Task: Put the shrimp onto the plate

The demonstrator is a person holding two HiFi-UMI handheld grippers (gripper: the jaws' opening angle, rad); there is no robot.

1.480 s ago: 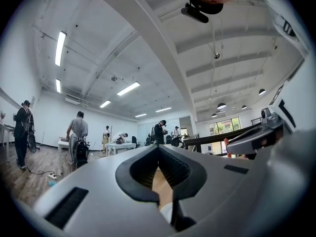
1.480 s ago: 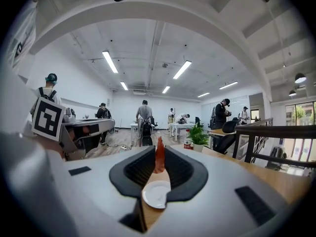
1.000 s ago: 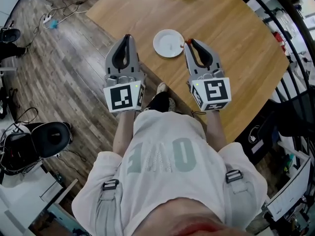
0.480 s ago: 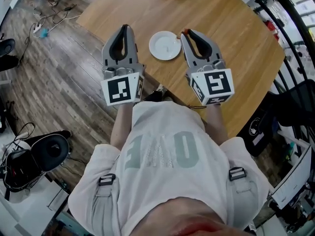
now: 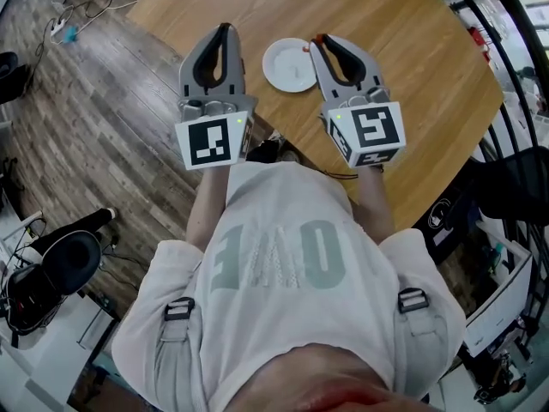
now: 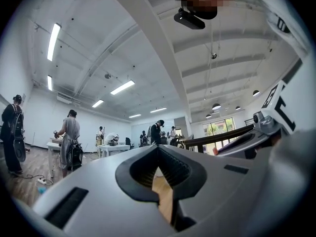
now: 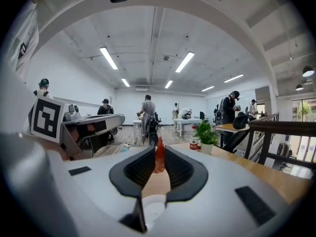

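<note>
A small orange-red shrimp (image 7: 159, 158) stands upright between the pads of my right gripper (image 7: 159, 154), which is shut on it. In the head view that gripper (image 5: 318, 41) holds the shrimp (image 5: 312, 41) at the far right rim of the white plate (image 5: 288, 65). The plate (image 7: 153, 207) shows just below the jaws in the right gripper view. My left gripper (image 5: 223, 31) hovers left of the plate with its tips together and nothing between them. Its jaws (image 6: 157, 147) frame only a strip of wooden table.
The round wooden table (image 5: 395, 75) ends just in front of the person's body; wood floor (image 5: 94, 101) lies to the left. A black railing (image 5: 506, 24) runs at the right. A potted plant (image 7: 206, 131) and a small can (image 7: 193, 143) stand farther along the table. Several people work at far tables.
The right gripper with the shrimp has crept from beside the plate's right edge toward its far right rim. The left gripper has kept pace beside it, still shut.
</note>
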